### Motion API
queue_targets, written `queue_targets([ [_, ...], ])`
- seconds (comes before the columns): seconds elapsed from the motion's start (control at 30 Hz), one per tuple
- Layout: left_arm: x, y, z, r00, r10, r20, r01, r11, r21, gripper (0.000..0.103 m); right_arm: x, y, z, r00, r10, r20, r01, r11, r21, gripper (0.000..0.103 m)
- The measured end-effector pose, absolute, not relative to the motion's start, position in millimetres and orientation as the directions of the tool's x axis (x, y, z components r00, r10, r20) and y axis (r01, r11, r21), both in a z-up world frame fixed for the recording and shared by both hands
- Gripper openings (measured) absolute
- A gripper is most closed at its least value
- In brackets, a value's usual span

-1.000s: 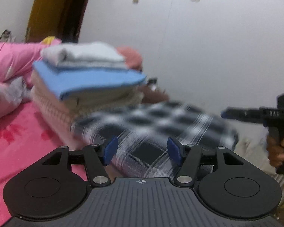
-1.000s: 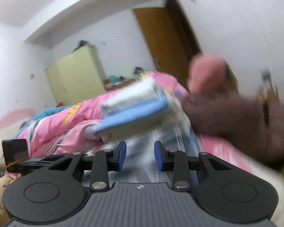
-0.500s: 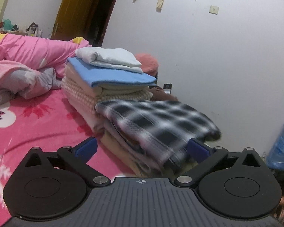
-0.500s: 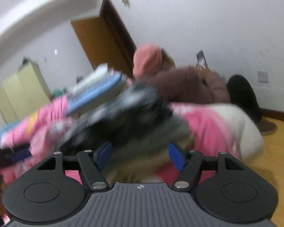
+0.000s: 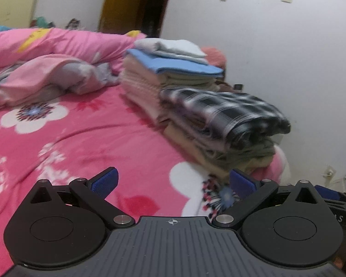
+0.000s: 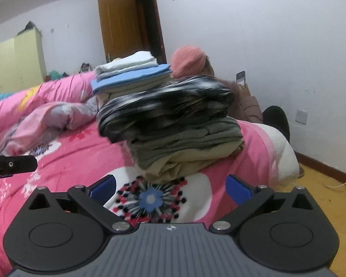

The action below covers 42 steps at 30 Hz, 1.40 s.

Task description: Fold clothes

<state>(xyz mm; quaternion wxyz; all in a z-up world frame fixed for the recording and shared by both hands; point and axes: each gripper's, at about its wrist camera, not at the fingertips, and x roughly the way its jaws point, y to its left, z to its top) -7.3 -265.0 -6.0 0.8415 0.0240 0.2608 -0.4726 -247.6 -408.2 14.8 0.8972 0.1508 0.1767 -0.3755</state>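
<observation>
The left gripper (image 5: 173, 181) stands with its blue pads (image 5: 105, 181) spread wide and nothing between them, only the pink flowered bedcover (image 5: 85, 136) below. The right gripper (image 6: 170, 188) is just finishing its opening, its pads (image 6: 238, 189) far apart and likewise bare, hanging over a blue-centred flower print on the same cover.

From the right one, the near pile of folded clothes sits dead ahead at twelve o'clock, close in: the black-and-white plaid garment (image 6: 166, 106) on top, the grey-green folded pieces (image 6: 186, 136) under it. From the left one the plaid piece (image 5: 226, 113) lies off at about one o'clock and farther away, its long axis running from near right to far left along the bed's edge. So I'd judge the right hand the nearer of the two.

Behind that pile, toward eleven o'clock in the right view, rises the taller stack (image 6: 131, 73) with a blue layer and pale tops. The near pile is close to the bed's right edge; beyond it the cover drops to the wooden floor (image 6: 329, 198). Open cover lies at nine to ten o'clock, up to the rumpled pink quilt (image 5: 50, 69). No loose garment to fold shows in either view, and motion blur softens the plaid
</observation>
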Motion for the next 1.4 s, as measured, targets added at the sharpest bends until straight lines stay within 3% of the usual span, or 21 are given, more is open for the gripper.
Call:
queue_targets([
  [0.17, -16, -252, 6, 0.464, -0.767, -0.443, 0.789, 0.585, -0.186, 0.103, -238, -387, 32, 0.65, -0.637, -0.415, 0.722, 0.687, 0.076, 0.103],
  [0.33, -30, -249, 14, 0.538, -0.728, -0.426, 0.776, 0.625, -0.089, 0.103, -235, -374, 46, 0.639, -0.656, -0.403, 0.732, 0.679, 0.056, 0.103],
  [0.53, -37, -252, 14, 0.535, -0.715, -0.451, 0.784, 0.618, -0.05, 0.103, -234, -369, 49, 0.604, -0.675, -0.424, 0.754, 0.656, 0.029, 0.103],
  [0.8, -39, -252, 17, 0.536, -0.707, -0.461, 0.769, 0.634, -0.078, 0.103, -227, -366, 44, 0.53, -0.698, -0.482, 0.785, 0.619, -0.035, 0.103],
  [1.13, -41, -258, 1, 0.51, -0.67, -0.539, 0.764, 0.641, -0.073, 0.103, -237, -370, 43, 0.503, -0.677, -0.537, 0.823, 0.565, 0.059, 0.103],
  [1.4, -47, -261, -1, 0.476, -0.677, -0.562, 0.786, 0.613, -0.073, 0.103, -239, -361, 47, 0.49, -0.714, -0.5, 0.831, 0.556, 0.02, 0.103],
])
